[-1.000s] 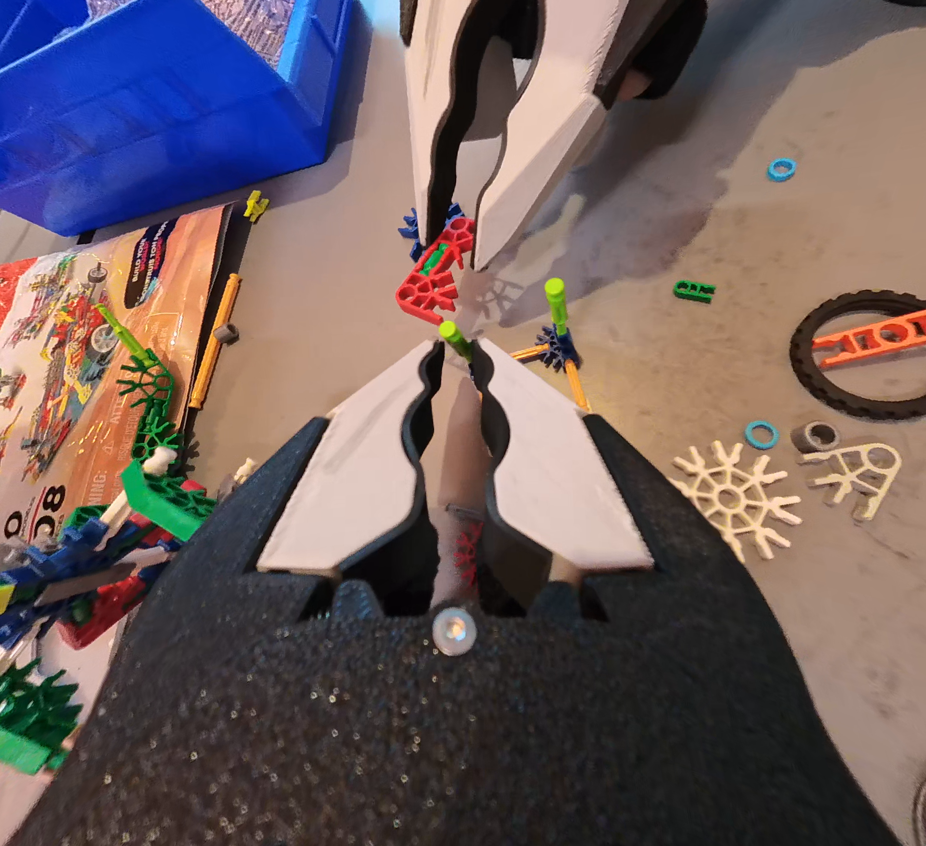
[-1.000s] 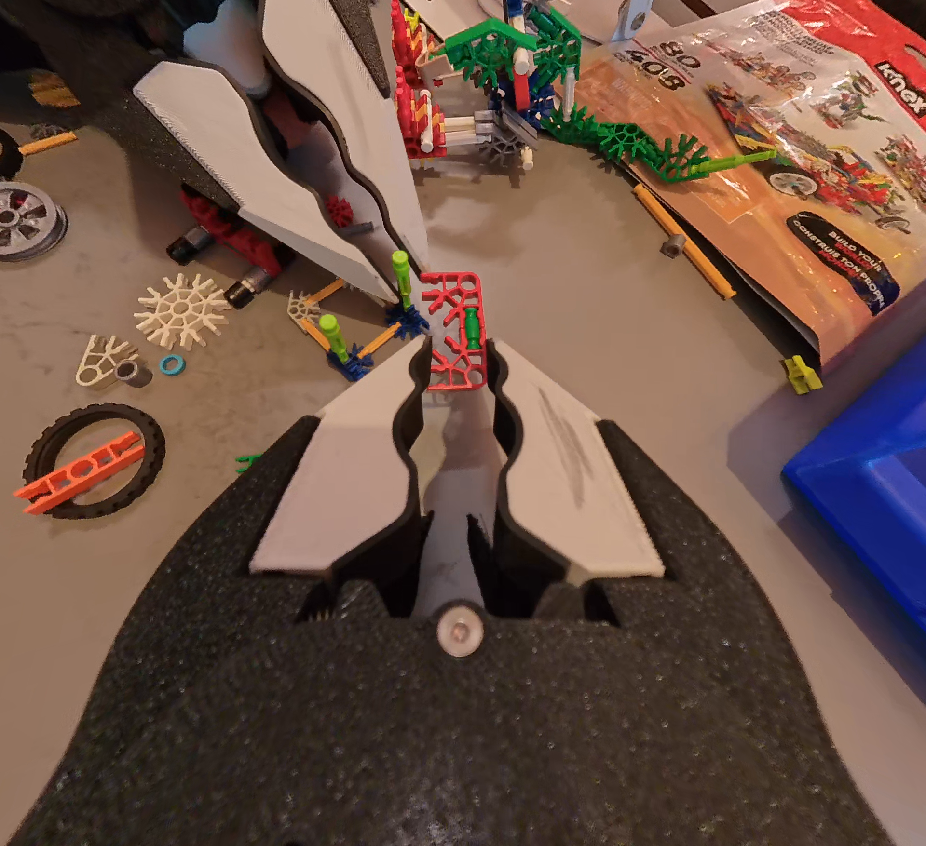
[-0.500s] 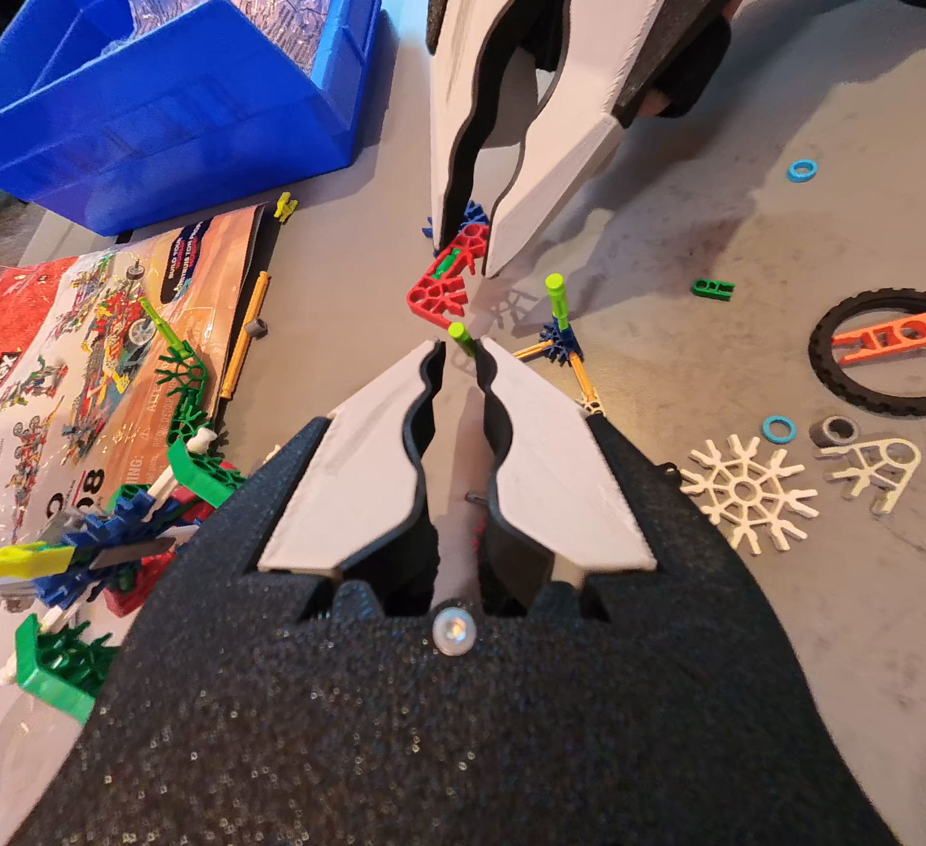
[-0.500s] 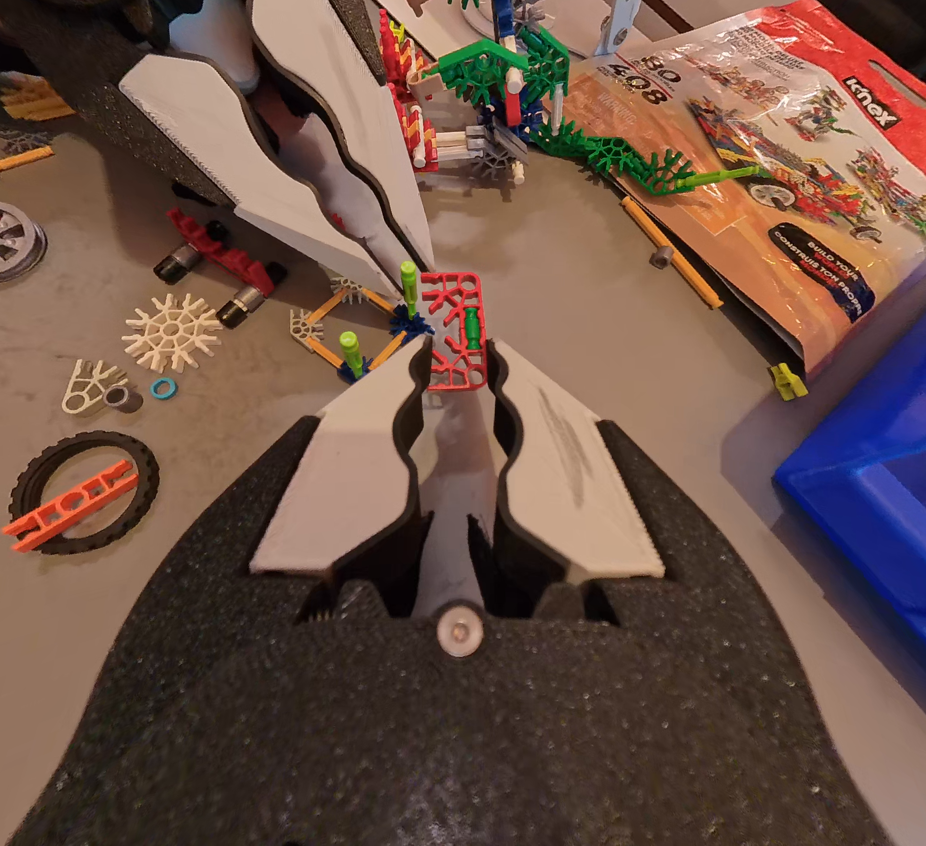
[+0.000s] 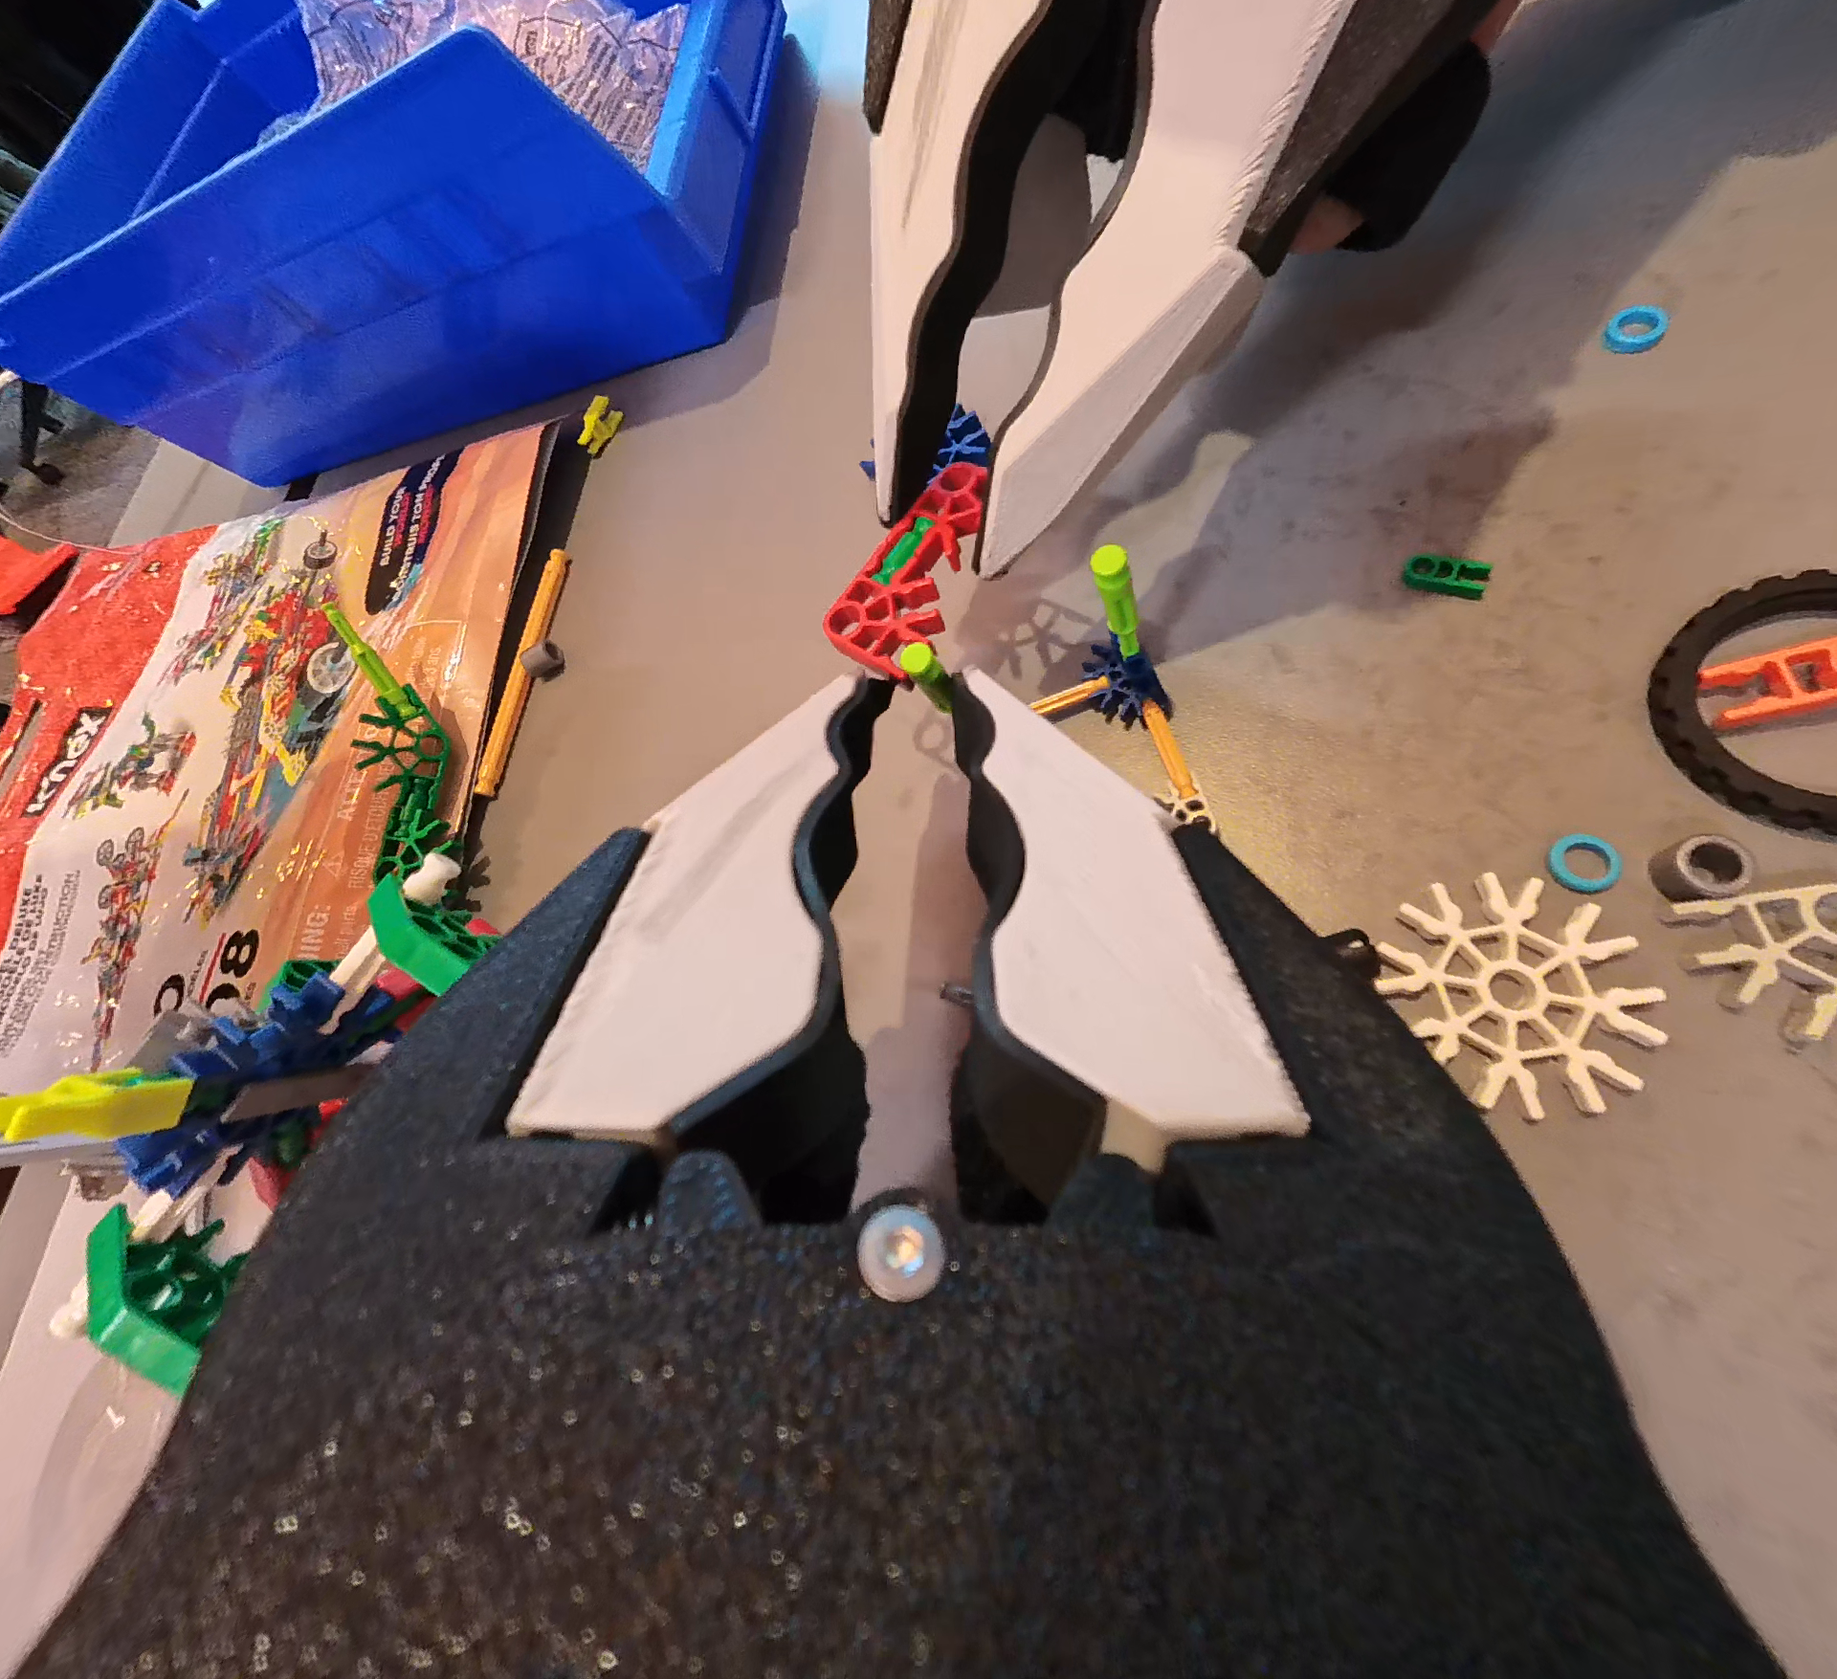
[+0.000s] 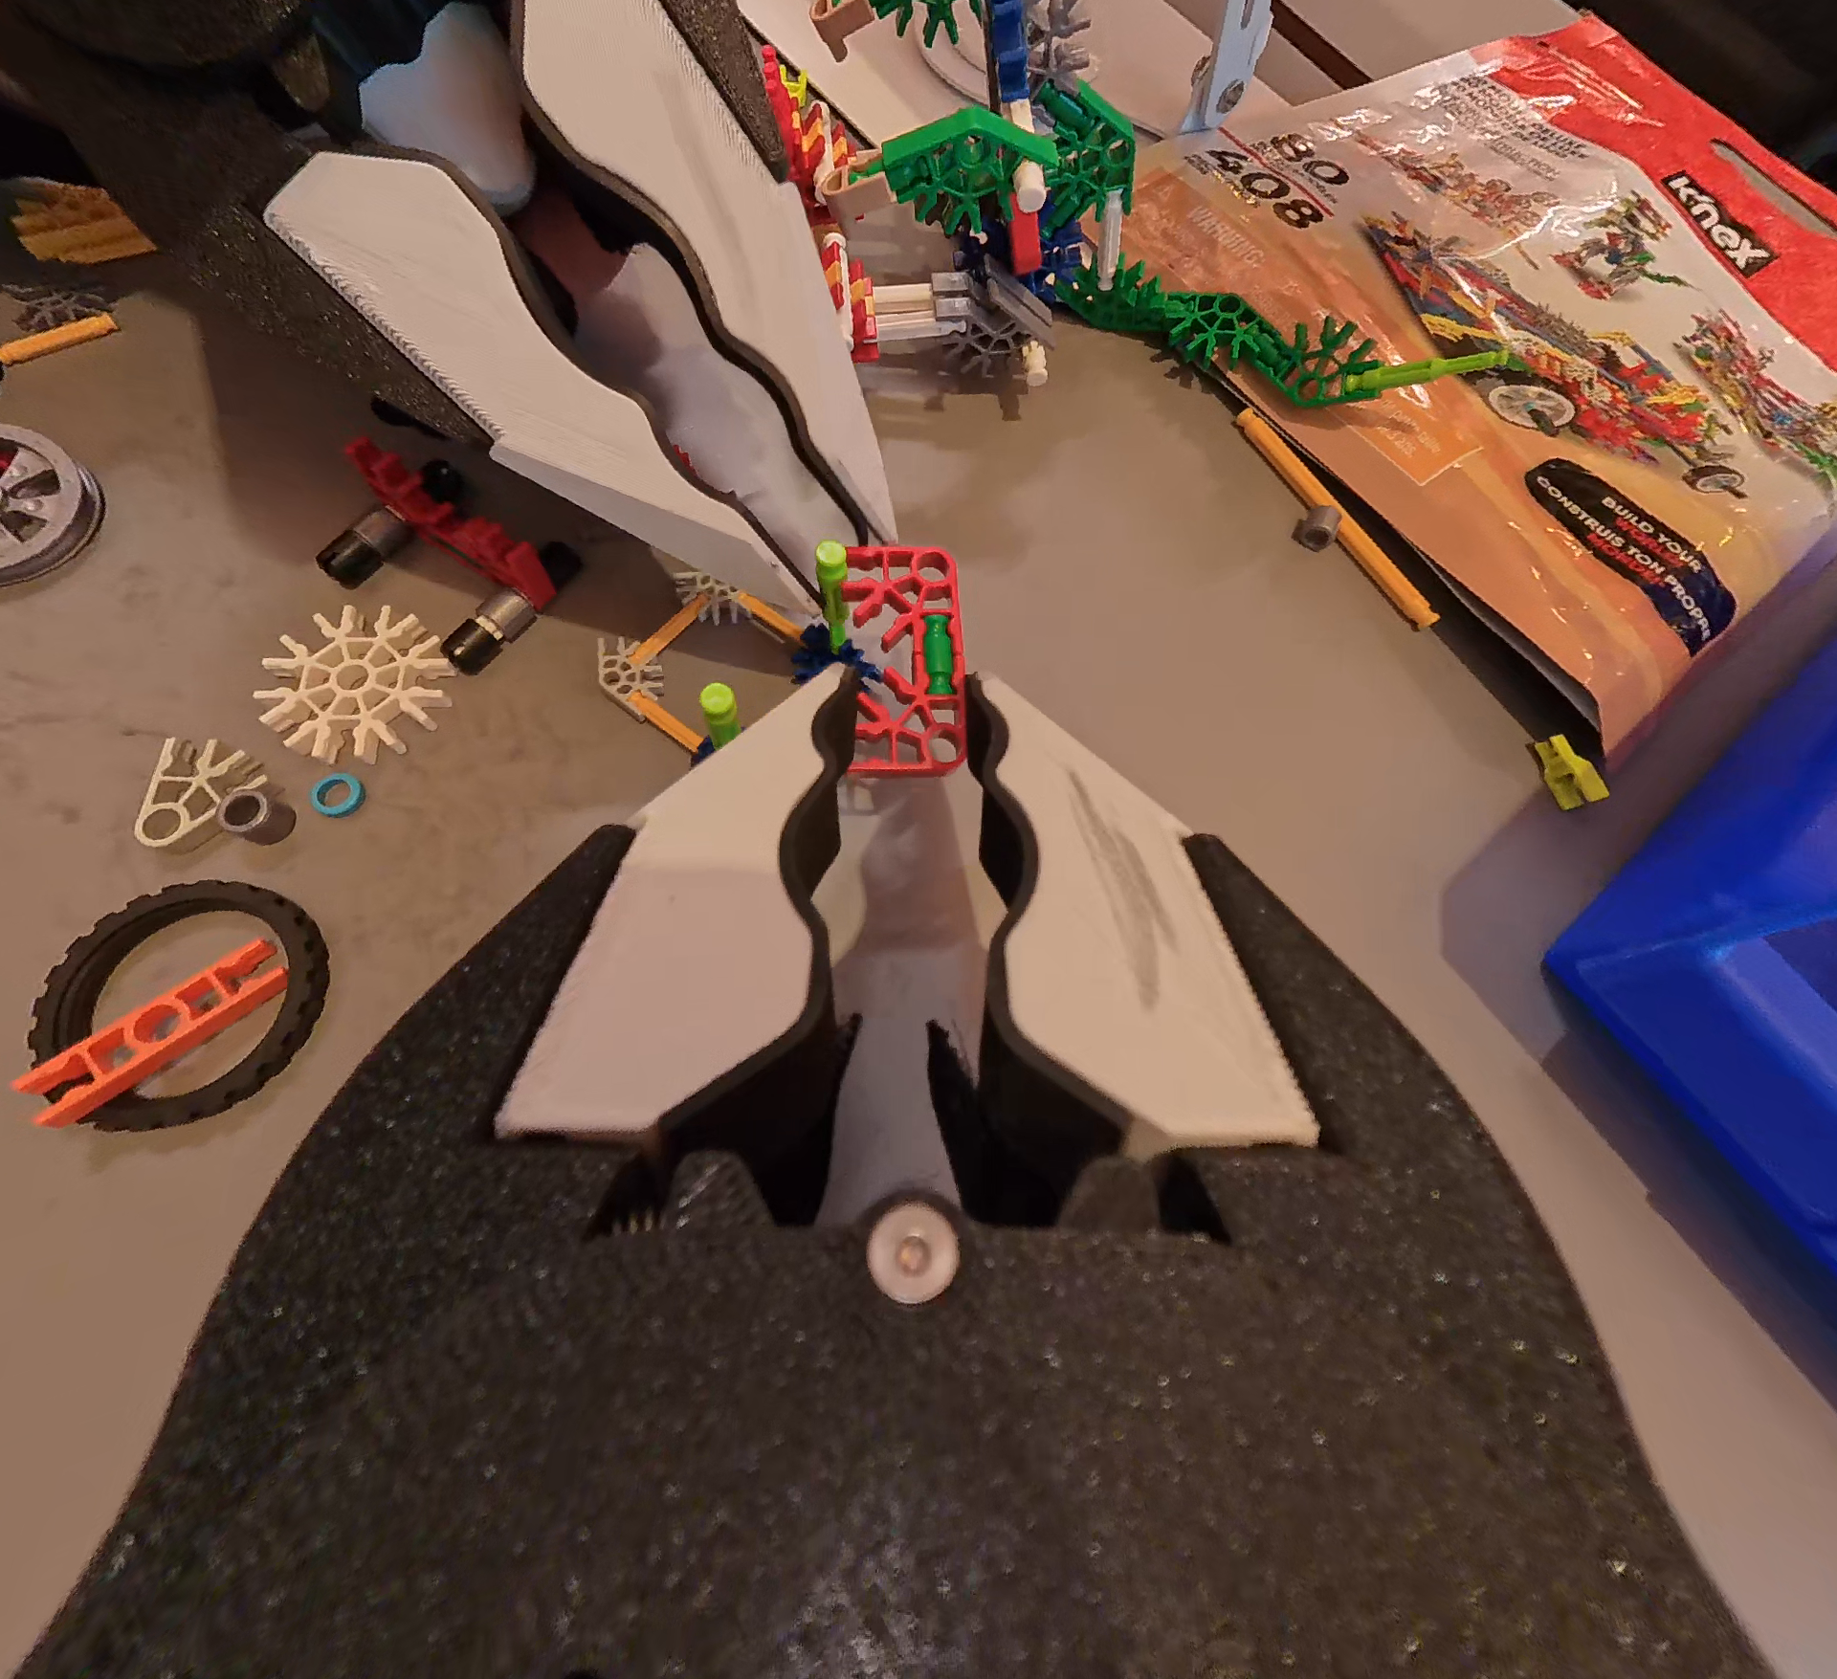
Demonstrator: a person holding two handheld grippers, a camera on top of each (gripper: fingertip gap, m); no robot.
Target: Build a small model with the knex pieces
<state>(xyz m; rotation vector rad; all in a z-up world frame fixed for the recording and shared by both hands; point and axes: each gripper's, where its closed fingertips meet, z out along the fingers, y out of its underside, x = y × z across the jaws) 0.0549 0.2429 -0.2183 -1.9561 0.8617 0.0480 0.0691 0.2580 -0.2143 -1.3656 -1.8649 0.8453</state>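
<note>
Red panel [image 6: 910,667] between right tongs [image 6: 910,687]

The connector panel [image 6: 910,667] was red with a green rod [image 6: 935,652] clipped in; lime rods [image 5: 1113,583] stood in blue hubs [image 5: 1128,672]; the bin [image 5: 398,240] was blue, the snowflake connector [image 5: 1511,990] cream, the table [image 5: 1392,757] grey.

The left hand-held gripper [image 5: 910,687] and right hand-held gripper [image 6: 910,687] are facing each other tip to tip, both angling downward, jaws nearly closed.

Glossy plastic blue bin [image 5: 398,240], matt grey table [image 6: 1143,637], crinkly glossy bag [image 6: 1491,339].
</note>
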